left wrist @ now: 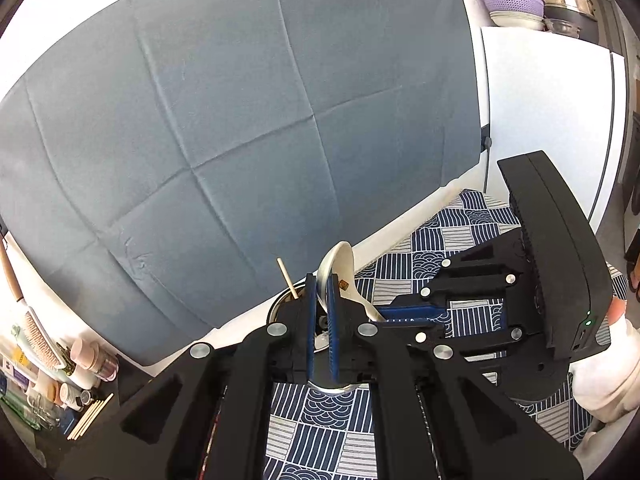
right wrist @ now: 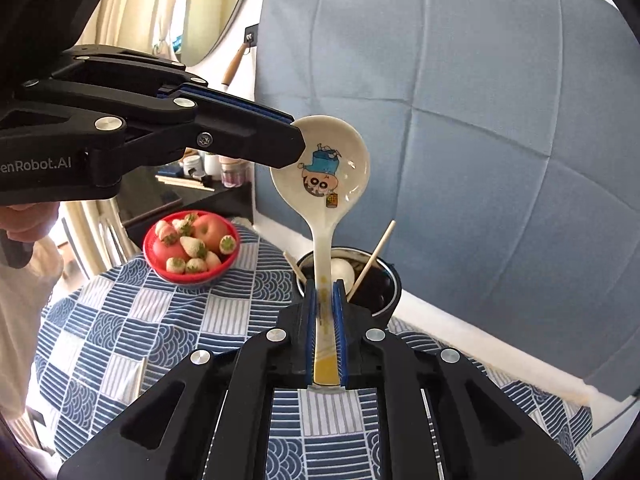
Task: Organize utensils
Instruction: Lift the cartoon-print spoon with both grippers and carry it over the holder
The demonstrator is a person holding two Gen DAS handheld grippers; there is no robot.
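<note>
A white ceramic spoon [right wrist: 325, 168] with a cartoon boy printed in its bowl stands upright above a metal utensil cup [right wrist: 386, 294]. My right gripper [right wrist: 325, 294] is shut on the spoon's handle. My left gripper [left wrist: 321, 280] is shut on the rim of the spoon's bowl [left wrist: 338, 270]; in the right wrist view its tip [right wrist: 294, 142] meets the bowl's left edge. The cup holds wooden chopsticks [right wrist: 372, 264] and another white spoon [right wrist: 343, 271]. In the left wrist view the cup [left wrist: 282, 306] sits behind the fingers, with one chopstick [left wrist: 287, 278] sticking up.
A red bowl of apples and strawberries [right wrist: 191, 246] sits on the blue patterned tablecloth [right wrist: 120, 320]. A grey-blue cloth backdrop [left wrist: 240, 120] hangs behind. A side shelf with bottles and chopsticks [left wrist: 60, 380] is at left; a white fridge [left wrist: 548, 120] stands at right.
</note>
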